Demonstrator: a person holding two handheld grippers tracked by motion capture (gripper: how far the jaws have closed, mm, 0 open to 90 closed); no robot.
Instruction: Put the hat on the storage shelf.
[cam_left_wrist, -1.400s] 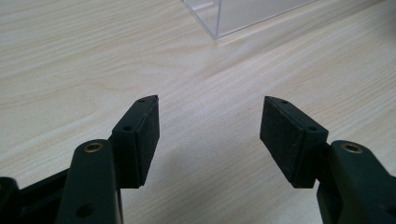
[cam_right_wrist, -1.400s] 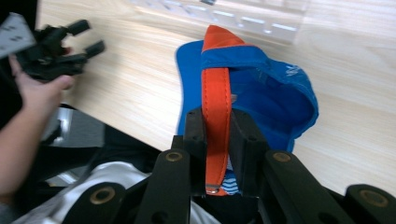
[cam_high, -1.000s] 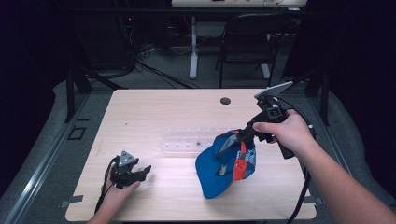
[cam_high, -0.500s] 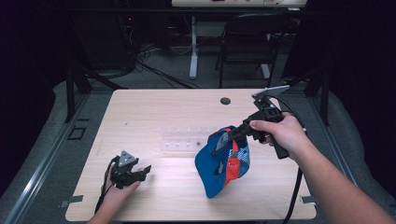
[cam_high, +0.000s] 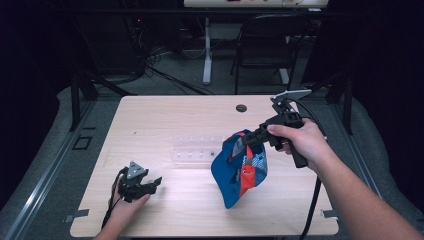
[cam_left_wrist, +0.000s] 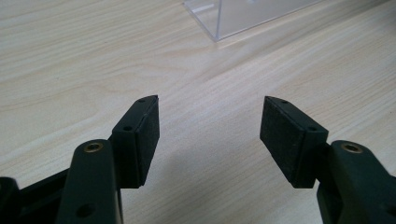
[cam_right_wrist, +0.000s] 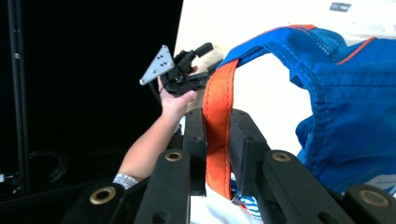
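Observation:
A blue cap (cam_high: 239, 172) with orange and white panels hangs over the right half of the wooden table (cam_high: 165, 117). My right gripper (cam_high: 246, 141) is shut on its orange strap (cam_right_wrist: 217, 122), which runs up between the two jaws of the right gripper (cam_right_wrist: 218, 128). The cap's blue mesh body (cam_right_wrist: 348, 116) droops to the right of the jaws. Near the front left of the table, my left gripper (cam_high: 153, 183) rests low and open. In the left gripper view, the left gripper (cam_left_wrist: 210, 125) has only bare wood between its pads.
A clear plastic box (cam_high: 195, 149) lies at mid-table, just left of the cap, and its corner (cam_left_wrist: 243, 14) sits ahead of the left jaws. A dark round grommet (cam_high: 241, 107) marks the table's far side. A chair (cam_high: 265, 47) stands behind the table.
The right hand has shifted a little left and up, and the hanging cap has swung and turned under it. The left gripper has stayed put.

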